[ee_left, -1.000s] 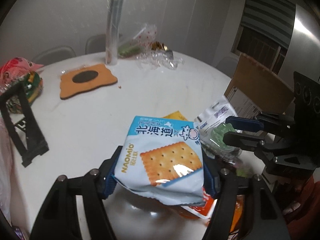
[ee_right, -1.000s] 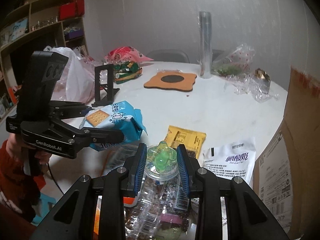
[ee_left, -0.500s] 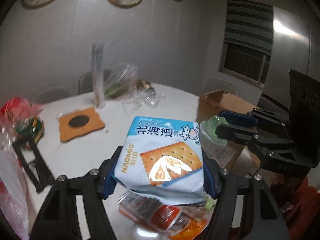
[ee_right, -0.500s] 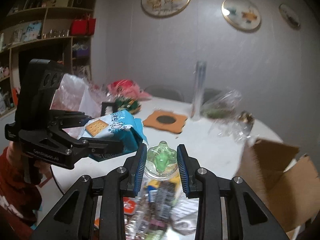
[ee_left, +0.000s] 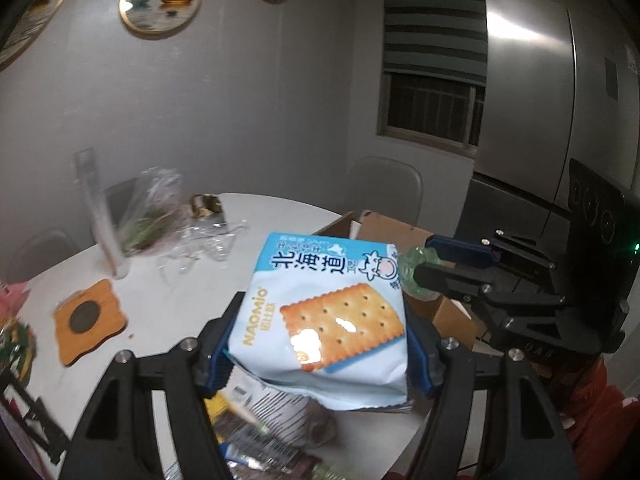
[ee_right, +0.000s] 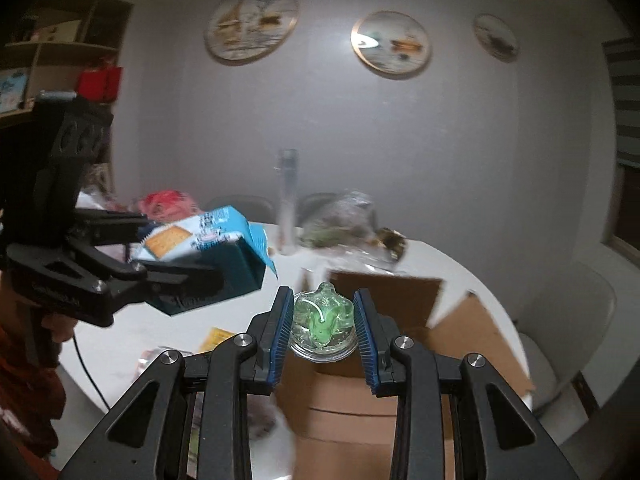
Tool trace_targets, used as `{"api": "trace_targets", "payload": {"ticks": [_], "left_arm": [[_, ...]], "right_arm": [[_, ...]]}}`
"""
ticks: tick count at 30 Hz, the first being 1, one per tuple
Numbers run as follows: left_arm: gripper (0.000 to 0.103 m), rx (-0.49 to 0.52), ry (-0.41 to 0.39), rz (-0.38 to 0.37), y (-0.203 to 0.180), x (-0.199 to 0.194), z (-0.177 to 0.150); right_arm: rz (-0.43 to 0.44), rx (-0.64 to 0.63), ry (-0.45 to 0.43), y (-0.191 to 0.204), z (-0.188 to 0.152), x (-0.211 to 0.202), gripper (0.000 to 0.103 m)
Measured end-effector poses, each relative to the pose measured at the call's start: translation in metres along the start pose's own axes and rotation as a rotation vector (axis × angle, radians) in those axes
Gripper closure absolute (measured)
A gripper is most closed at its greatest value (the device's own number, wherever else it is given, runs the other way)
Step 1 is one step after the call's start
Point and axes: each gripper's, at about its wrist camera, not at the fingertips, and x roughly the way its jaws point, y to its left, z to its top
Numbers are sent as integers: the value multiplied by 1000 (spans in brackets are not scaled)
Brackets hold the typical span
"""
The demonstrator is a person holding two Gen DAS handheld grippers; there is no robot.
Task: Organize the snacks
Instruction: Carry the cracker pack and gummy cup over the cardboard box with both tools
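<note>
My left gripper (ee_left: 320,344) is shut on a light-blue cracker packet (ee_left: 324,312) and holds it above the table, left of the open cardboard box (ee_left: 384,228). The packet also shows in the right wrist view (ee_right: 200,248), held by the left gripper (ee_right: 176,256). My right gripper (ee_right: 323,324) is shut on a clear jelly cup with a green centre (ee_right: 323,324), above the near edge of the box (ee_right: 384,300). In the left wrist view the right gripper (ee_left: 424,264) holds the cup (ee_left: 412,272) beside the packet.
A white round table (ee_left: 176,312) carries a wooden coaster (ee_left: 90,320), a clear tube (ee_left: 100,216), plastic bags (ee_left: 160,216) and loose snack packets (ee_left: 260,432) below my left gripper. A yellow packet (ee_right: 216,338) lies on the table. Chairs (ee_left: 388,188) stand behind it.
Both grippers have risen and swung right with their loads. The cardboard box has come into view under the right gripper; the snack pile on the table has dropped lower in view.
</note>
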Motion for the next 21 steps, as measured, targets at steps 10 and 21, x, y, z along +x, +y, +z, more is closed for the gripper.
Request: {"api": "trace_targets", "payload": {"ticks": [10, 21], "left_arm": [[37, 31, 68, -31, -29, 48, 16], [37, 102, 181, -5, -44, 96, 35]], "right_arm": [[-27, 45, 87, -39, -27, 12, 76], [-23, 53, 171, -55, -39, 43, 76]]}}
